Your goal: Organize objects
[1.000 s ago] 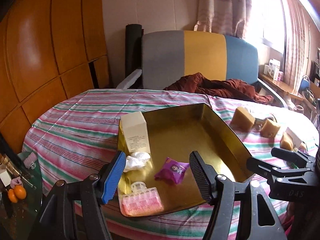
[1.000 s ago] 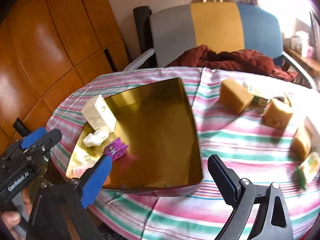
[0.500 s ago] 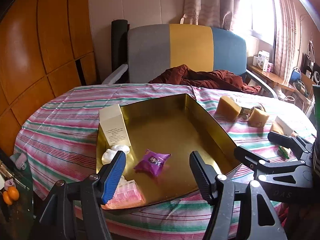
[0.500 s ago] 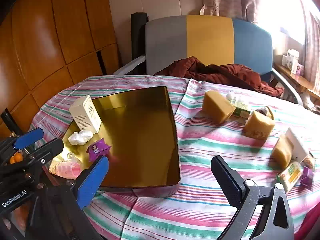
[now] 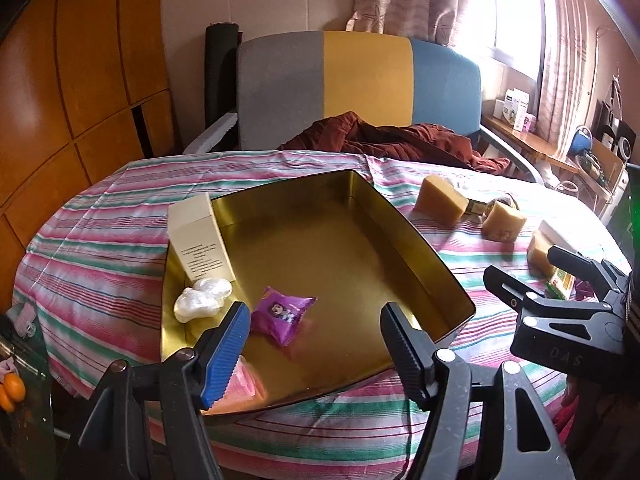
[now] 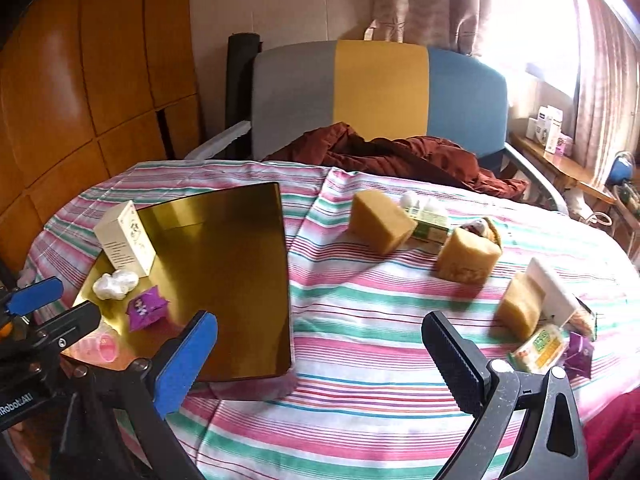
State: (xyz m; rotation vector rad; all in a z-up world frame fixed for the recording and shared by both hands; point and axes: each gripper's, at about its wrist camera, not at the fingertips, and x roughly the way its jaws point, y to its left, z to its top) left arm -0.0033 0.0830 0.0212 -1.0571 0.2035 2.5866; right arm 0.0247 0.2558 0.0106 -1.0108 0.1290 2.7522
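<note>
A gold tin tray (image 5: 424,264) (image 6: 224,240) sits on the striped table. In it stand a cream box (image 5: 198,240) (image 6: 125,238), a white lump (image 5: 202,298) (image 6: 116,284), a purple packet (image 5: 282,314) (image 6: 146,308) and a pink item (image 5: 242,384) (image 6: 100,346). Three tan blocks (image 6: 380,222) (image 6: 468,256) (image 6: 520,304) lie on the cloth to the right, with a green-yellow packet (image 6: 540,346) and a purple packet (image 6: 578,354). My left gripper (image 5: 314,344) is open and empty above the tray's near edge. My right gripper (image 6: 320,356) is open and empty over the cloth.
A grey, yellow and blue chair (image 6: 380,92) with a dark red cloth (image 6: 400,156) stands behind the table. A green box (image 6: 430,222) and a white card (image 6: 554,294) lie among the blocks. Wooden panels (image 5: 60,100) are at left. A shelf (image 6: 560,160) is at right.
Both grippers have drawn back and risen from the tray, so more of the table shows. The right gripper has swung rightward toward the blocks. Both stay open.
</note>
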